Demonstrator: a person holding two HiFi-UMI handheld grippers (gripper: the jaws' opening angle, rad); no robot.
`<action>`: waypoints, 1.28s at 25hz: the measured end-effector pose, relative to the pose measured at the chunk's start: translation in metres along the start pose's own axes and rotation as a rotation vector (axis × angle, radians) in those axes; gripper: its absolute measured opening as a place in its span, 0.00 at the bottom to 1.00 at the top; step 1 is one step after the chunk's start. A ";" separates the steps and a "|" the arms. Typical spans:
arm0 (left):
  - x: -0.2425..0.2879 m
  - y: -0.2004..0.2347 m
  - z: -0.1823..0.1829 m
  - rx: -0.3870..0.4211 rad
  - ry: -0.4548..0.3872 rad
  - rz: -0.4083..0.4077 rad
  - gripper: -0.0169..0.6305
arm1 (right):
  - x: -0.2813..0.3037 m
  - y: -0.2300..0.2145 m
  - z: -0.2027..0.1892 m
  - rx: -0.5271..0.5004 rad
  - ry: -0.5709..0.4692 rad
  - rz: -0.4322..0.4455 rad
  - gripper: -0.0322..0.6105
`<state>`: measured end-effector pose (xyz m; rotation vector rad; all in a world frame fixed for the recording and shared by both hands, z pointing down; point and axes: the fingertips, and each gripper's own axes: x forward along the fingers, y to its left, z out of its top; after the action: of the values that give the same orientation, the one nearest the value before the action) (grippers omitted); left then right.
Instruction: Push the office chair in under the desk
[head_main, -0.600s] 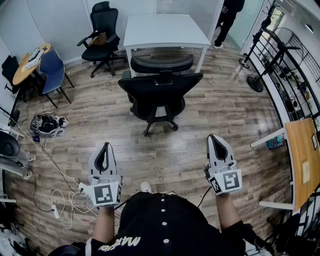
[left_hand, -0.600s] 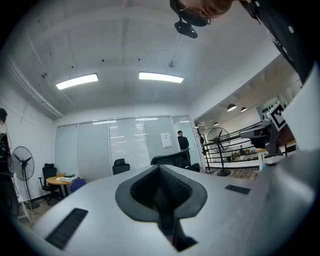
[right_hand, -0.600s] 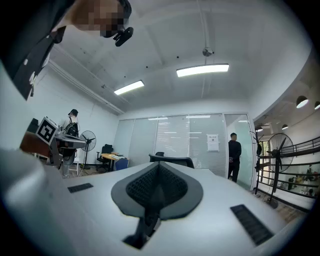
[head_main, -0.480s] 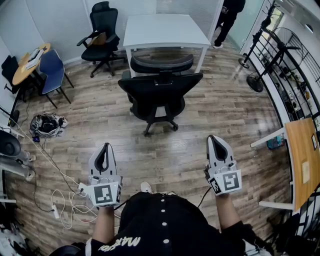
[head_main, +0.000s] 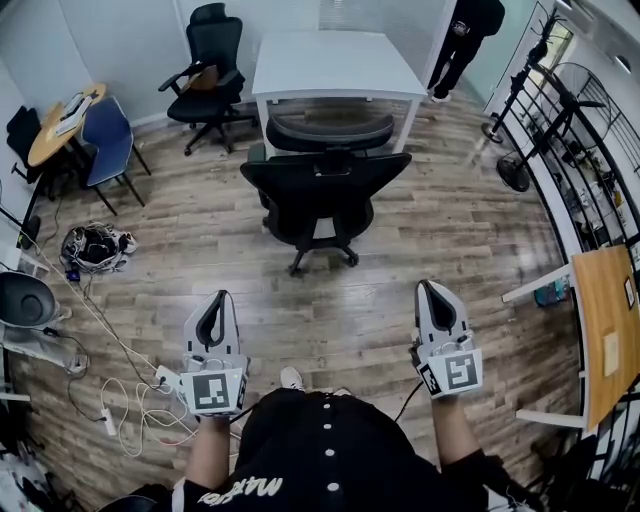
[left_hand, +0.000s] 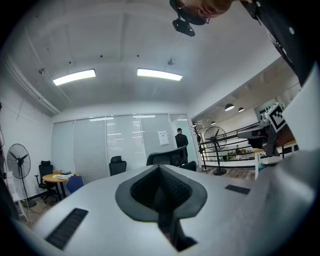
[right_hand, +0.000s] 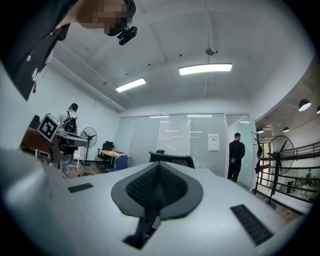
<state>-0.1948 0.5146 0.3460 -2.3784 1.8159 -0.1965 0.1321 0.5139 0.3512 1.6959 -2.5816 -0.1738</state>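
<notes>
A black office chair (head_main: 322, 195) stands on the wooden floor with its back toward me, its headrest near the front edge of a white desk (head_main: 335, 65). In the head view my left gripper (head_main: 211, 307) and right gripper (head_main: 436, 297) hang side by side near my body, well short of the chair, both shut and empty. The chair's top (left_hand: 167, 157) shows above the shut jaws in the left gripper view, and its headrest (right_hand: 171, 158) shows in the right gripper view.
Another black chair (head_main: 207, 68) stands left of the desk. A blue chair (head_main: 104, 145) and a round wooden table (head_main: 60, 125) are at far left. Cables (head_main: 120, 395) lie on the floor at left. A person (head_main: 465, 40) stands behind the desk. Fans (head_main: 520, 170) and a railing are at right.
The view has shifted slightly; both grippers sit a little lower in the frame. The chair has not moved relative to the desk.
</notes>
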 end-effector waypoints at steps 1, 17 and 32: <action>0.000 0.000 -0.001 -0.002 0.000 -0.002 0.05 | 0.000 0.000 0.000 -0.001 0.000 0.002 0.09; 0.019 0.021 -0.008 -0.009 0.008 0.035 0.53 | 0.018 -0.003 0.004 0.093 -0.047 -0.009 0.51; 0.038 0.047 -0.020 -0.026 0.015 -0.079 0.53 | 0.046 0.016 -0.005 0.105 0.014 -0.040 0.47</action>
<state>-0.2328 0.4655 0.3572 -2.4750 1.7431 -0.2001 0.0997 0.4780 0.3570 1.7770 -2.5905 -0.0277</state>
